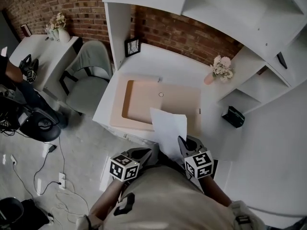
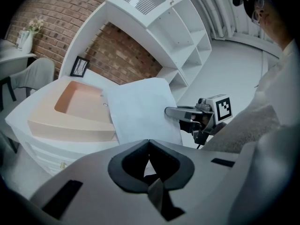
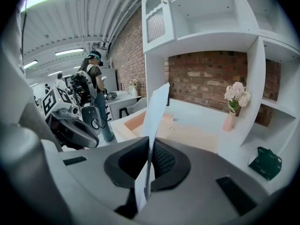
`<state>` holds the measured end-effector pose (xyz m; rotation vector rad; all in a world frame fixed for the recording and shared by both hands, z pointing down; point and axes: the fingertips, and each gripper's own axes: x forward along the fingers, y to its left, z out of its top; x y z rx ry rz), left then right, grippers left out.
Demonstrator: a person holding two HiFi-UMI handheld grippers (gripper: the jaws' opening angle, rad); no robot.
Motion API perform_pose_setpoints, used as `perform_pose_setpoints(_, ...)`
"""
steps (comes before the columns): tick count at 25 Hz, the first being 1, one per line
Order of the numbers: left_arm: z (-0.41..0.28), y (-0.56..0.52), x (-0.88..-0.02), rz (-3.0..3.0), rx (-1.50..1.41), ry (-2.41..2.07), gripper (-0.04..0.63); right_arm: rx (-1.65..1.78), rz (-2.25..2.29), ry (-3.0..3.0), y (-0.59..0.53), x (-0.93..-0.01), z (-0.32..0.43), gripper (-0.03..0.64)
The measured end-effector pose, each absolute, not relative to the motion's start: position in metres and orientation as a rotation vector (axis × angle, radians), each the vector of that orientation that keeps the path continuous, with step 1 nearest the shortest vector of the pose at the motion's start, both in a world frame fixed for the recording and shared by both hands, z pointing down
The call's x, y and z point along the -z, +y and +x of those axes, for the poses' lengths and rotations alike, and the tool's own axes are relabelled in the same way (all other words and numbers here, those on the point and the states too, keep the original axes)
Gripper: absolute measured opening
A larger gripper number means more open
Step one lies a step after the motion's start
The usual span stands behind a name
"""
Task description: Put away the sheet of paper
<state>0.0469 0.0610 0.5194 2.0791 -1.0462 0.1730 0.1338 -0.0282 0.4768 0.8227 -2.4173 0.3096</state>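
A white sheet of paper [image 1: 168,128] stands up over the front edge of the white desk [image 1: 211,104], above a peach-coloured recessed top [image 1: 177,102]. My right gripper [image 1: 183,143] is shut on the sheet's lower right edge; in the right gripper view the paper [image 3: 154,111] rises edge-on from between the closed pads of the right gripper [image 3: 149,146]. My left gripper [image 1: 147,153] sits just left of the sheet's lower corner, jaws shut, with no paper seen between them. In the left gripper view the sheet [image 2: 140,109] lies beyond the left gripper [image 2: 149,144], with the right gripper [image 2: 180,112] at its right edge.
On the desk stand a pink vase of flowers [image 1: 218,71], a black picture frame [image 1: 132,47] and a dark green box [image 1: 233,116]. White shelves [image 1: 268,28] rise behind. A grey chair [image 1: 88,78] is at the left; cables lie on the floor [image 1: 53,176].
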Motion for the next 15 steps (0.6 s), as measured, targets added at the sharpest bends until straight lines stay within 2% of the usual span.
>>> perform_pose_setpoints(15, 0.067, -0.010, -0.518, 2.010, -0.214, -1.200, 0.017, -0.442, 0.831, -2.480, -0.152, -0.479, 0.175, 0.028)
